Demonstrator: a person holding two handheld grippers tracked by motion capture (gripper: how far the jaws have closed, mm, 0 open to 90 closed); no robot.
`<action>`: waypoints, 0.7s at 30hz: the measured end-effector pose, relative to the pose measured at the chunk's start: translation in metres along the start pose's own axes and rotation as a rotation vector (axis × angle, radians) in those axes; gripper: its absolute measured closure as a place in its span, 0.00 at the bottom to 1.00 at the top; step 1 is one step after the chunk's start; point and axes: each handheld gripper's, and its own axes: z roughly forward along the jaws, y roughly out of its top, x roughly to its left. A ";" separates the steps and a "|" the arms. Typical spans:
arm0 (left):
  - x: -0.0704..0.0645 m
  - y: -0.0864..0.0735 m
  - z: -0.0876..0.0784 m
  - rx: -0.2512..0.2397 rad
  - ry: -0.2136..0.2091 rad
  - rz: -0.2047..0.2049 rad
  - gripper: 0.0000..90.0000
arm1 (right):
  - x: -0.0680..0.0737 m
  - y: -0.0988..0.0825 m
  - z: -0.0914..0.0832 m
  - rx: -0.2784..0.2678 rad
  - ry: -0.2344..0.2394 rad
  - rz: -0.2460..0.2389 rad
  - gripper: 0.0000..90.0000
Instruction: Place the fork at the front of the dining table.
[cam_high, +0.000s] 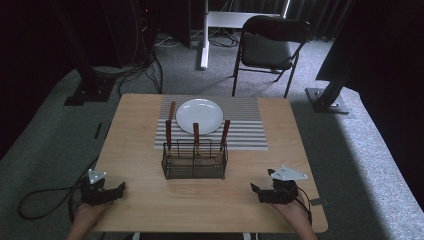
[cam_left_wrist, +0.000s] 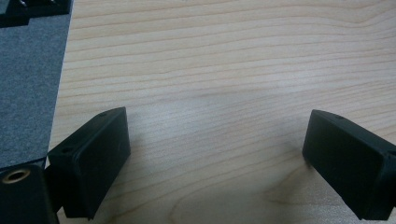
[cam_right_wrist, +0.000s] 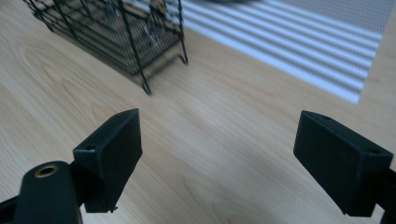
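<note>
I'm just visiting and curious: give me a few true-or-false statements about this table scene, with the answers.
1. The round white plate lies on the grey striped placemat. True.
2. The black wire basket holds three wooden-handled utensils. True.
3. The left gripper grips a utensil. False: its jaws stand open over bare wood.
4. The right gripper is shut. False: it is open and holds nothing.
5. The plate sits inside the basket. False: it lies beyond it.
</note>
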 end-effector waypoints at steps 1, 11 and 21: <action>0.000 0.000 0.000 0.000 0.000 0.000 0.08 | 0.003 0.006 -0.002 -0.019 0.009 -0.006 0.16; 0.000 0.000 0.000 -0.002 0.000 0.000 0.08 | 0.026 0.037 -0.008 -0.083 0.059 -0.044 0.18; 0.000 0.000 0.000 -0.002 0.000 -0.001 0.08 | 0.052 0.067 -0.001 -0.139 0.125 -0.081 0.18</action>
